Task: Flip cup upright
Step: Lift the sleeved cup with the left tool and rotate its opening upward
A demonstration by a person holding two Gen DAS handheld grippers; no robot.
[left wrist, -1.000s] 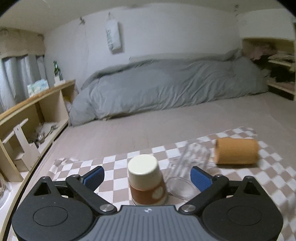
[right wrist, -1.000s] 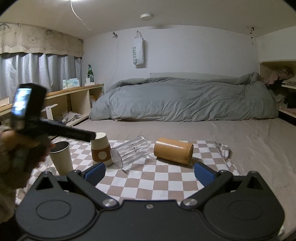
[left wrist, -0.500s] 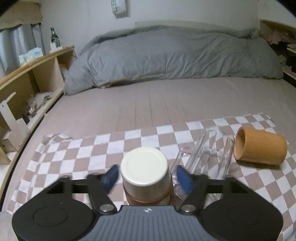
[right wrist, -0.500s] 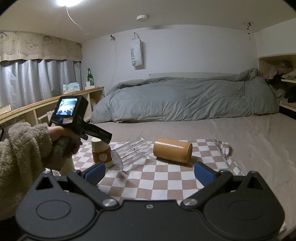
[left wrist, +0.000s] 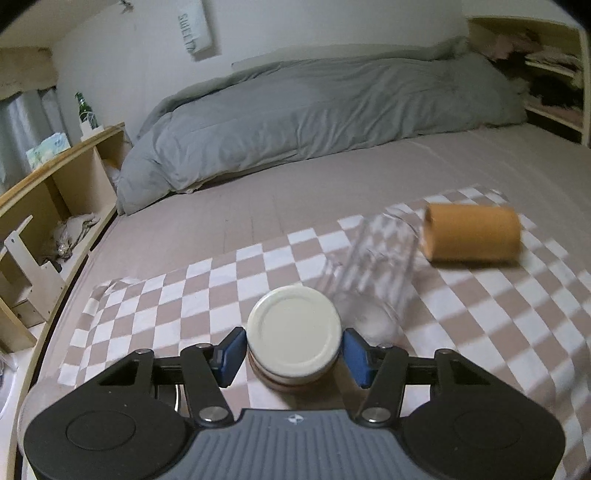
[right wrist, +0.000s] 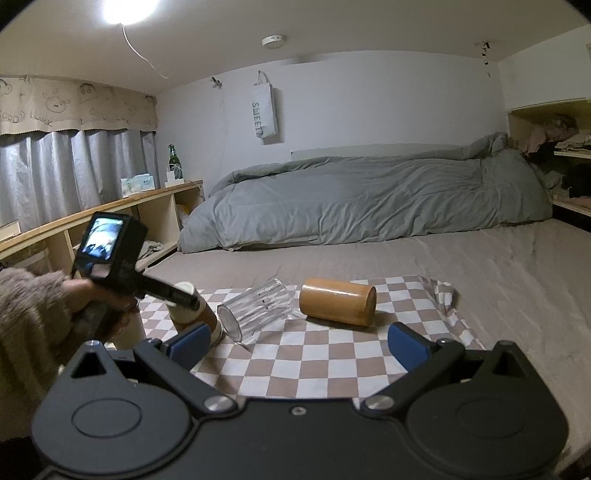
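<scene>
Low in the frame our left gripper (left wrist: 293,354) clasps the upside-down paper cup (left wrist: 293,334); our right gripper (right wrist: 297,341) gapes empty. We count three cups: paper, clear glass (right wrist: 255,308), wooden (right wrist: 338,301), on checkered cloth (right wrist: 332,354), grey duvet (right wrist: 369,195) beyond.

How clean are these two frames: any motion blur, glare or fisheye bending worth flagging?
Left wrist view: motion blur smears the orange cylindrical cup and the clear ribbed glass, both lying down; the white-bottomed inverted paper cup between the left tool fingers is sharper. Right wrist view: mostly sharp, the ceiling lamp blows out, walls and shelf bow, and the right tool is dim.
</scene>
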